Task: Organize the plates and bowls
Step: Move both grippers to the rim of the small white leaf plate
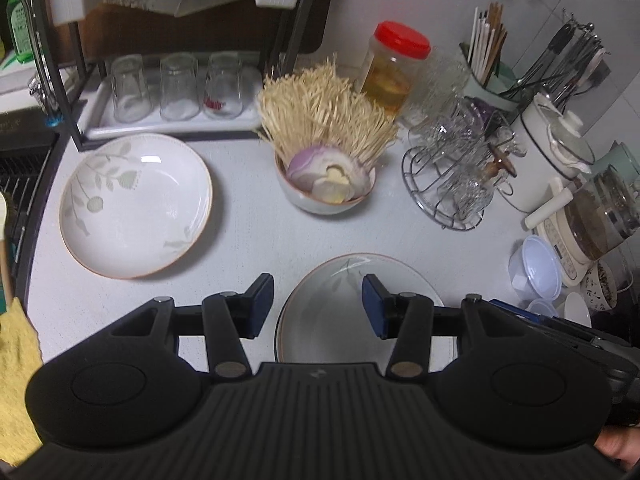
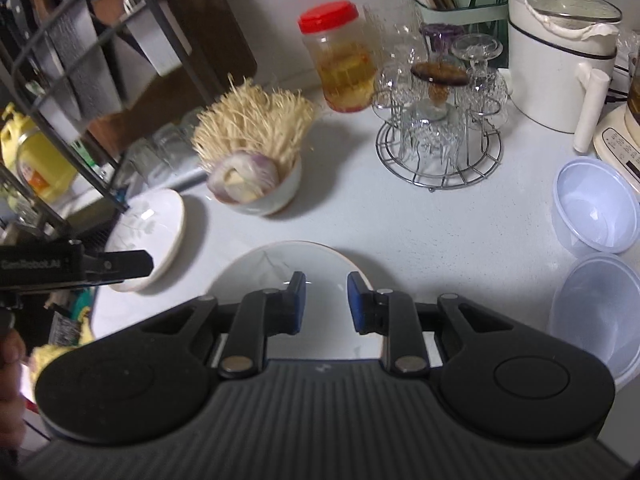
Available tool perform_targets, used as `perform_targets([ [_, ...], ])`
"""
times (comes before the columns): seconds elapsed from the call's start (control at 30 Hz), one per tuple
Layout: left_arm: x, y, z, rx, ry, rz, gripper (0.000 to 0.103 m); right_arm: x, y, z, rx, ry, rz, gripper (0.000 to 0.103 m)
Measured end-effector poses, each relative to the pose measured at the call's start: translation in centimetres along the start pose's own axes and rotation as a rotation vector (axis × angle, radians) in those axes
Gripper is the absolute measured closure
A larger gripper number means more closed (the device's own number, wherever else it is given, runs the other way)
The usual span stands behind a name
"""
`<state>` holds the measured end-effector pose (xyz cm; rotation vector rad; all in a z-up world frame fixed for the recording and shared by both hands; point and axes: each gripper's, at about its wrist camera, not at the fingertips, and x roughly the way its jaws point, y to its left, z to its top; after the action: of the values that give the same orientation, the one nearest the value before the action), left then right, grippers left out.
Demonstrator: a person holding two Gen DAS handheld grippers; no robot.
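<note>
Hovering both grippers, left gripper and right gripper, fingers open, empty, over plain plate at desk's near edge. Leaf-pattern plate near rack. Next, probably: pinch rim, stack.

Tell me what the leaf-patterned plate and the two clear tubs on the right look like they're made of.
Leaf-patterned plate: probably glazed ceramic, judging by the glossy white surface with highlights and a brownish rim. Clear tubs: likely thin plastic, being translucent, bluish and cloudy rather than glass-bright.
</note>
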<state>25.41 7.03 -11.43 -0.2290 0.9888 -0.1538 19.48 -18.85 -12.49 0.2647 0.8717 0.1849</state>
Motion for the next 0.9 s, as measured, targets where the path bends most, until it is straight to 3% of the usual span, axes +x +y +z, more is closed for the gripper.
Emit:
perform_targets([
  [0.47,-4.6,0.0,-1.3,-0.005,-0.084,0.023,0.047,-4.8,2.8,0.3,-0.073,-0.072,0.037,0.077],
  [0.9,-6.1,0.9,-3.7,-0.085,-0.102,0.089,0.047,-5.0,3.3,-0.5,-0.116,-0.049,0.083,0.076],
])
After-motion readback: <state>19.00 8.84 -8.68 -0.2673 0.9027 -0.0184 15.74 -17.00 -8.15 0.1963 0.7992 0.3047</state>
